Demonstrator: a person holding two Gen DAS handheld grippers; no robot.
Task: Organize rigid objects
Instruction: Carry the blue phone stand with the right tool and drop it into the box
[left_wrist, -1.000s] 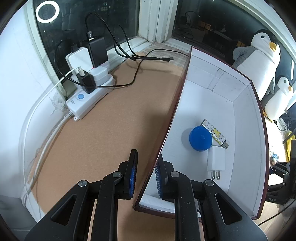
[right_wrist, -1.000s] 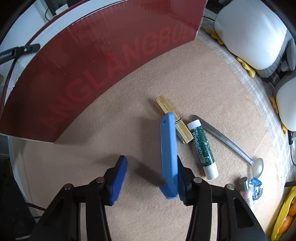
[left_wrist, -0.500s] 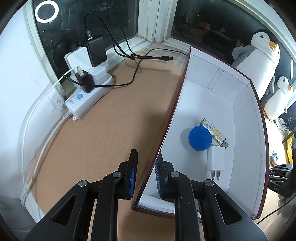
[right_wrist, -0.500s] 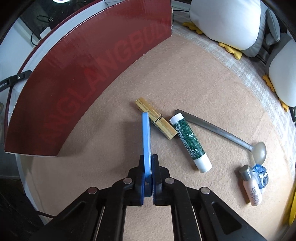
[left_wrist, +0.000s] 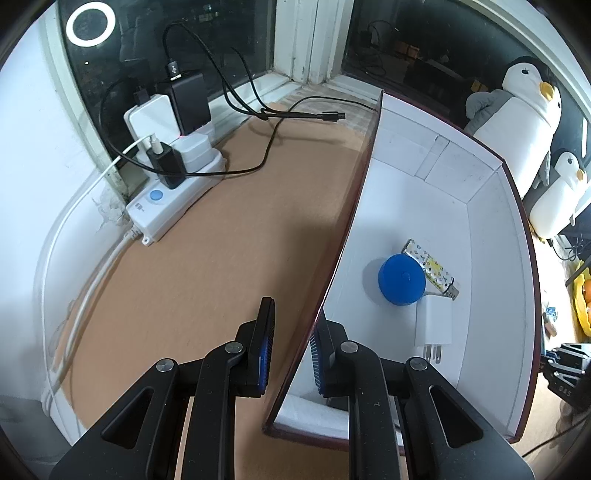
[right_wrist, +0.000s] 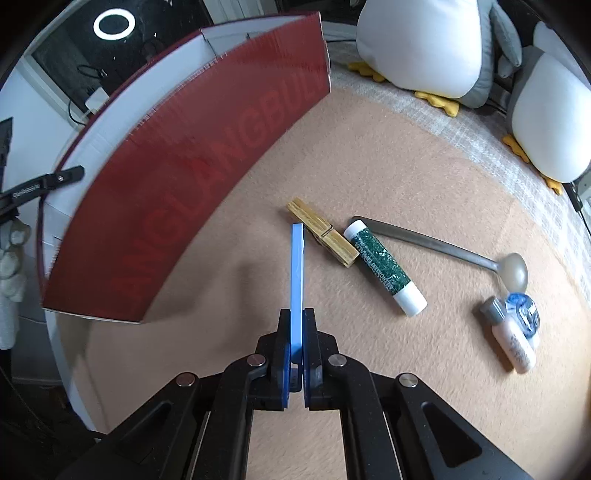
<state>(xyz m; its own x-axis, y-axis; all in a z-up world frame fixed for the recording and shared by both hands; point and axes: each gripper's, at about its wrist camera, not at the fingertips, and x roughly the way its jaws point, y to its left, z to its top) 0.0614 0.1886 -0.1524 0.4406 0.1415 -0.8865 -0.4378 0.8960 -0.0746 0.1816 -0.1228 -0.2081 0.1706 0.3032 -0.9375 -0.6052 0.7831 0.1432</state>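
Note:
My left gripper (left_wrist: 291, 343) straddles the near left wall of a dark red box (left_wrist: 347, 221) with a white inside; its pads stand a little off the wall on both sides. Inside lie a blue round lid (left_wrist: 402, 279), a white plug adapter (left_wrist: 433, 325) and a patterned lighter (left_wrist: 432, 267). My right gripper (right_wrist: 296, 350) is shut on a flat blue piece (right_wrist: 297, 273), held edge-up above the tan mat. A wooden clothespin (right_wrist: 323, 237), a green-and-white tube (right_wrist: 384, 267), a metal spoon (right_wrist: 443, 251) and a small bottle (right_wrist: 513, 339) lie on the mat. The box's red outer wall (right_wrist: 192, 192) stands at left.
A white power strip (left_wrist: 173, 195) with chargers and black cables (left_wrist: 273, 122) sits by the window at left. Plush penguins (right_wrist: 424, 40) stand at the back right. A small blue-and-clear object (right_wrist: 524, 314) lies beside the bottle.
My right gripper closed on the flat blue piece and lifted it, pulling back from the clothespin. The left gripper stayed astride the box wall.

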